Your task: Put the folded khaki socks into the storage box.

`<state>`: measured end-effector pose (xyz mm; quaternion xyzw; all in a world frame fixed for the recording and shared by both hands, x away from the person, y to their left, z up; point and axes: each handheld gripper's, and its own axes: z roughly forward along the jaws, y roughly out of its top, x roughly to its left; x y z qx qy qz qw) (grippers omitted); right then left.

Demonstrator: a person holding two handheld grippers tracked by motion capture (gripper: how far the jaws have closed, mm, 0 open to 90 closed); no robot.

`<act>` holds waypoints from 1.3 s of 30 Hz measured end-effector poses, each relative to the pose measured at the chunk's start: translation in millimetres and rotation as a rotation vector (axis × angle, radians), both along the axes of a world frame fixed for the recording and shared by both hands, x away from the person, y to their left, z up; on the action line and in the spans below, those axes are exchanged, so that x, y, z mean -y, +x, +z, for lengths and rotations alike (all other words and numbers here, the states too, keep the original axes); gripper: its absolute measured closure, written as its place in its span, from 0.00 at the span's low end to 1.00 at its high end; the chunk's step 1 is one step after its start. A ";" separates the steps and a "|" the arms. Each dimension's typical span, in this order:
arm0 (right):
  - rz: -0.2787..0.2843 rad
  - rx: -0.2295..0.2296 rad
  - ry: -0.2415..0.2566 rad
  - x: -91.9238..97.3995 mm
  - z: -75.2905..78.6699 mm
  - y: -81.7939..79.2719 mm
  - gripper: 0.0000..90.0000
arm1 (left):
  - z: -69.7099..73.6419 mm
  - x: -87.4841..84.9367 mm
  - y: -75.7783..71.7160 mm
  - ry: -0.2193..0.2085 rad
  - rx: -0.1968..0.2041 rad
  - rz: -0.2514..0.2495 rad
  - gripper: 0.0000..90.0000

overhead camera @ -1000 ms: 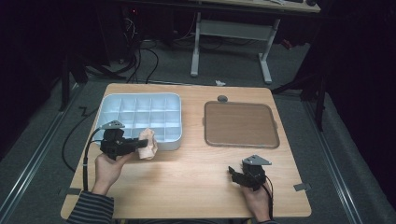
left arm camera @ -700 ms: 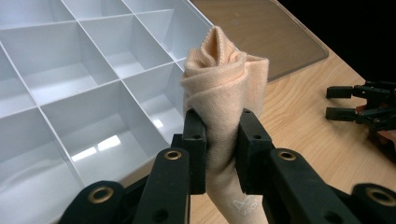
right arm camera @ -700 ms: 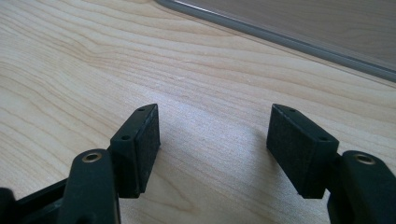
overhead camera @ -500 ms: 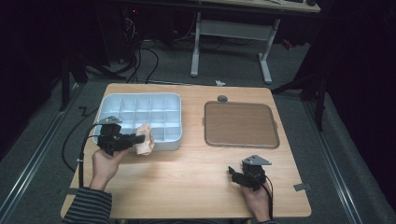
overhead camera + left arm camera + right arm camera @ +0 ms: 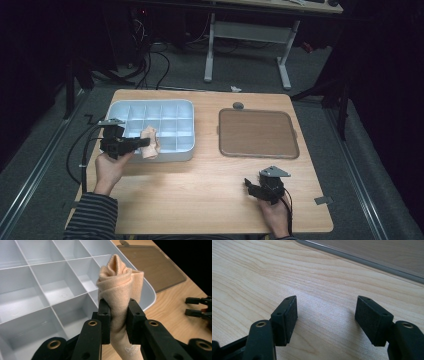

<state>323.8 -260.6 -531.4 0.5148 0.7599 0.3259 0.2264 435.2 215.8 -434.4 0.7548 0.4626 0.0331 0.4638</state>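
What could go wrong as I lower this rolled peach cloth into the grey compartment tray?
The rolled peach fabric bundle looks about as wide as one cell of the grey plastic divided tray, so it might snag on a divider. The left gripper pinches only its middle, so the roll's loose top could unfurl on release. It hangs near the tray's front rim and could drop outside.
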 end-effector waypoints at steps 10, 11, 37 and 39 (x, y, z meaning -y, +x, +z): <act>-0.001 -0.001 -0.002 -0.3 0.1 -0.2 0.38 | -6.1 -2.3 8.5 0.002 -0.020 0.010 0.85; -0.001 -0.001 -0.003 -0.4 0.0 -0.2 0.38 | -7.6 -3.2 10.7 0.003 -0.027 0.016 0.85; -0.001 -0.001 -0.001 -0.3 0.0 -0.2 0.38 | -11.1 0.7 40.7 0.027 -0.080 0.020 0.85; -0.001 -0.001 -0.002 -0.4 0.0 -0.2 0.38 | -12.8 1.6 41.8 0.032 -0.089 0.014 0.85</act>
